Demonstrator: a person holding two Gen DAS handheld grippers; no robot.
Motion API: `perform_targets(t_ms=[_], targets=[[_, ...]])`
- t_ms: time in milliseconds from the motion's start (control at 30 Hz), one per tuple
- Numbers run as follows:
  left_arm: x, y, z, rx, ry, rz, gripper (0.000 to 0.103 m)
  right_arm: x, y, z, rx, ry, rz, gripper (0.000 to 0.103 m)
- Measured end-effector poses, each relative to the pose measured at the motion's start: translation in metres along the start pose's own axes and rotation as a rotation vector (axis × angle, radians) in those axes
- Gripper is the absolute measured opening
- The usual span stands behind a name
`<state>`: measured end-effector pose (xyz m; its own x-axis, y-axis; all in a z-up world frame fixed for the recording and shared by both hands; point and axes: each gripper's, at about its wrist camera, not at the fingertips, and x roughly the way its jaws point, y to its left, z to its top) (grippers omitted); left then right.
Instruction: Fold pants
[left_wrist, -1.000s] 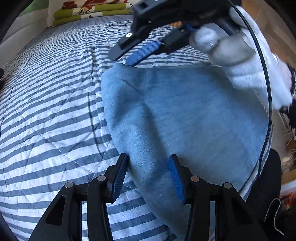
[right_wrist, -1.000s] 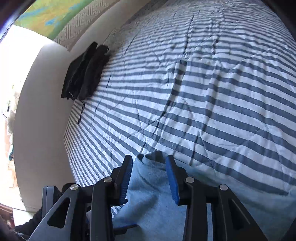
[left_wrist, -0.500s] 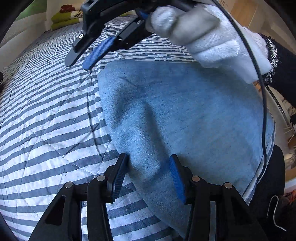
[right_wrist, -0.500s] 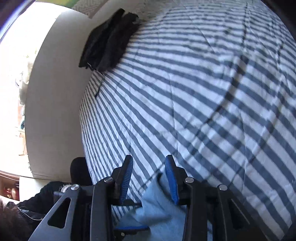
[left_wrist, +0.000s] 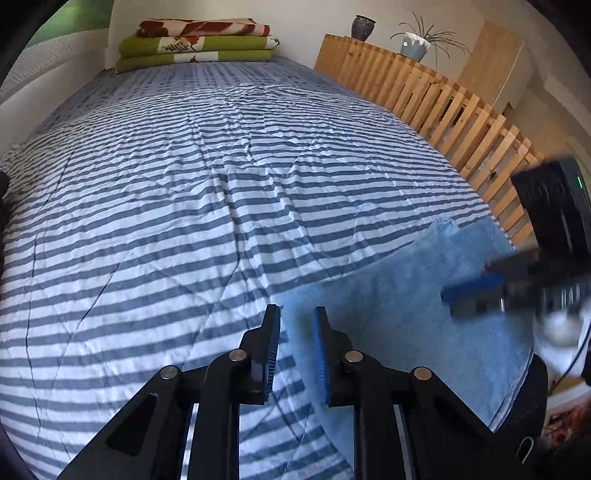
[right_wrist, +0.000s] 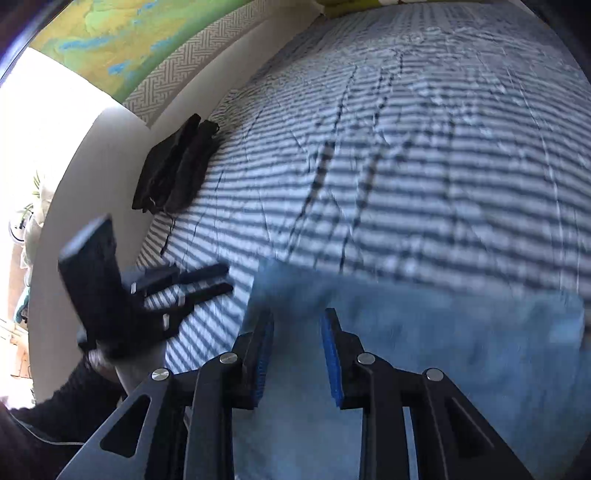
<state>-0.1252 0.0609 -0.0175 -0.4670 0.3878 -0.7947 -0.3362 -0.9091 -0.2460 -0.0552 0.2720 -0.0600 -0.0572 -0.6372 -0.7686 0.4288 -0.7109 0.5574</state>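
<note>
The pants (left_wrist: 399, 317), light blue denim, lie on the striped bedspread (left_wrist: 184, 206) at the near edge of the bed, close to the person. In the left wrist view they show as a flat, compact panel with a straight left edge and one small raised corner on the side toward the wooden slatted rail (left_wrist: 443, 99). In the right wrist view the same panel (right_wrist: 424, 332) spans the lower part of the picture, motion-blurred, with its far edge running across the stripes.

Judgement on progress: the garment already reads as a folded block rather than spread legs, so at least one fold looks done. Layers and waistband cannot be made out, so the number of folds is unknown. Likely left: one more fold or a final smoothing, and flattening the raised corner.

Left tool (left_wrist: 295, 343): the jaws are closing, a narrow gap between the blue pads. The pants' left edge lies under that gap; no cloth is seen pinched between the pads.

Right tool (right_wrist: 297, 349): pads a little apart, hovering over the pants near their left corner. Blur prevents saying whether cloth is caught; none is plainly gripped.

Each tool also appears in the other's view, blurred, beside the pants.

Elsewhere: a dark garment (right_wrist: 177, 166) lies well apart from the pants at the bed's wall side; folded blankets (left_wrist: 199, 44) sit at the far end.
</note>
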Motion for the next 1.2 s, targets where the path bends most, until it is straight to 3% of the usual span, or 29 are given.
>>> perform_targets(t_ms=[33,200,300,433,533,600,733,767,900,1033,1100,1167,1200], targets=[[0.007,-0.010,0.003,0.022,0.019,-0.007,0.017,0.004,0.002,-0.013,-0.003,0.008,0.000,0.024],[0.069,-0.015,-0.003,0.143,0.122,0.246,0.013,0.034,0.015,-0.059,-0.015,0.059,-0.007,0.024],[0.071,-0.008,-0.005,0.138,0.098,0.252,0.014,0.046,0.029,-0.071,-0.046,0.087,-0.009,0.024],[0.040,0.004,0.000,0.037,0.063,0.244,0.014,0.061,0.067,-0.092,-0.270,0.101,-0.212,0.024],[0.005,0.006,-0.008,-0.006,0.037,0.219,0.014,0.052,0.071,-0.091,-0.235,0.097,-0.181,0.024],[-0.027,0.001,-0.027,-0.038,0.034,0.173,0.019,0.036,0.071,-0.089,-0.185,0.042,-0.155,0.024],[-0.067,-0.022,-0.081,-0.114,0.049,0.047,0.056,0.006,0.068,-0.085,-0.101,-0.034,-0.121,0.026],[-0.075,-0.030,-0.095,-0.134,0.049,0.012,0.060,-0.001,0.068,-0.083,-0.080,-0.048,-0.114,0.029],[-0.082,-0.067,-0.148,-0.185,0.063,-0.078,0.061,-0.008,0.072,-0.075,-0.050,-0.054,-0.107,0.034],[-0.059,-0.083,-0.176,-0.252,0.096,-0.084,0.062,-0.003,0.085,-0.059,-0.072,-0.021,-0.107,0.040],[-0.048,-0.085,-0.186,-0.299,0.090,-0.111,0.060,0.011,0.097,-0.043,-0.104,-0.004,-0.139,0.049],[-0.037,-0.086,-0.191,-0.324,0.085,-0.129,0.030,0.030,0.105,-0.025,-0.119,0.012,-0.188,0.051],[-0.035,-0.086,-0.192,-0.340,0.071,-0.133,0.027,0.044,0.107,-0.014,-0.112,0.033,-0.218,0.052]])
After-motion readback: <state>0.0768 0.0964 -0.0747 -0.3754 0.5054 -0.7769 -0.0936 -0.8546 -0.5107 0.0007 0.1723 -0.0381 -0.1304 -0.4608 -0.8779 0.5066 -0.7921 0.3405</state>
